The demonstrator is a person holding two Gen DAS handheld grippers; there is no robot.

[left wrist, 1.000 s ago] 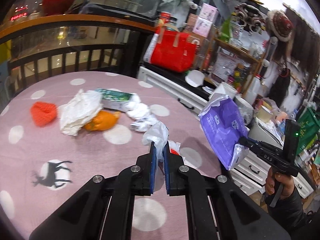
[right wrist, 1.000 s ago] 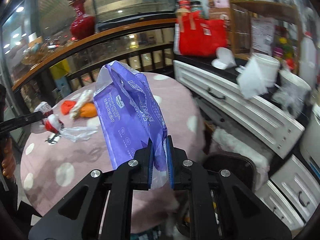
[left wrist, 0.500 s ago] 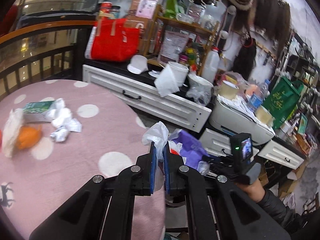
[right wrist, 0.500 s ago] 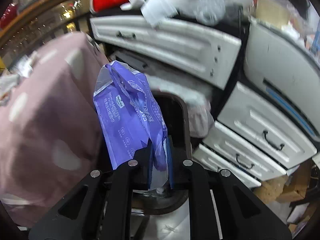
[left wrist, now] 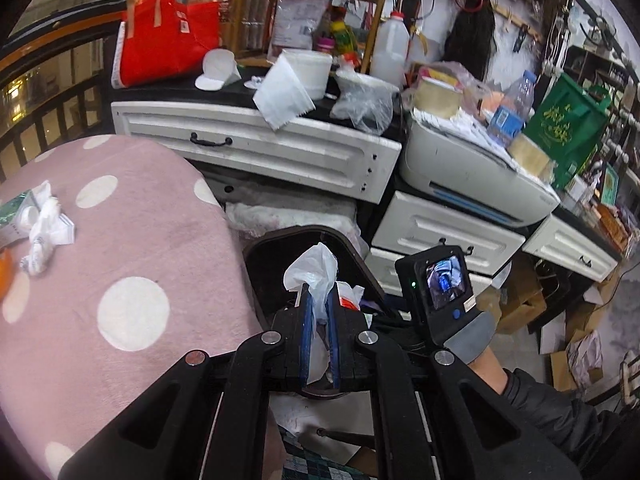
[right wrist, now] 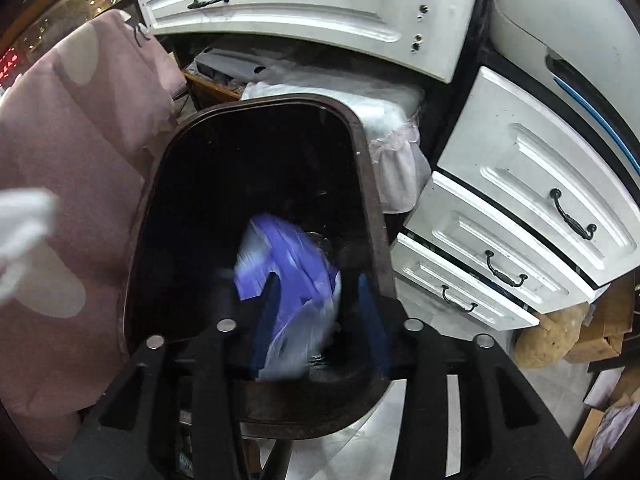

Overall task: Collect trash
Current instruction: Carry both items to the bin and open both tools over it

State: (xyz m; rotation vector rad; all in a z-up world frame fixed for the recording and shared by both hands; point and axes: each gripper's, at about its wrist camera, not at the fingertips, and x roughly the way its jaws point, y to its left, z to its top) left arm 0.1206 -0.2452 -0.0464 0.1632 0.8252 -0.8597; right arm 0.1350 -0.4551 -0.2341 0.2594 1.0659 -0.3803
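Observation:
A dark brown trash bin (right wrist: 368, 184) stands on the floor beside the pink table. My right gripper (right wrist: 320, 292) hangs over its mouth and its jaws are opening. The purple and white plastic bag (right wrist: 292, 264) is blurred between the spread pads and dropping into the bin, no longer pinched. My left gripper (left wrist: 318, 300) is shut on a crumpled white plastic bag (left wrist: 312, 276) with a red and white scrap behind it, just over the bin's near rim (left wrist: 296, 234). The right gripper's body and camera screen (left wrist: 440, 280) show at the right of the left wrist view.
The pink polka-dot table (left wrist: 132, 248) still carries crumpled white tissue (left wrist: 44, 228) and a green carton (left wrist: 12, 216) at its left edge. White drawers (right wrist: 516, 216) and a printer (left wrist: 472, 172) crowd the space right of the bin. Cardboard boxes (left wrist: 520, 296) lie on the floor.
Both grippers swung from over the table to the bin and dropped lower. The right gripper's jaws have parted and let go of the purple bag, which now falls into the bin.

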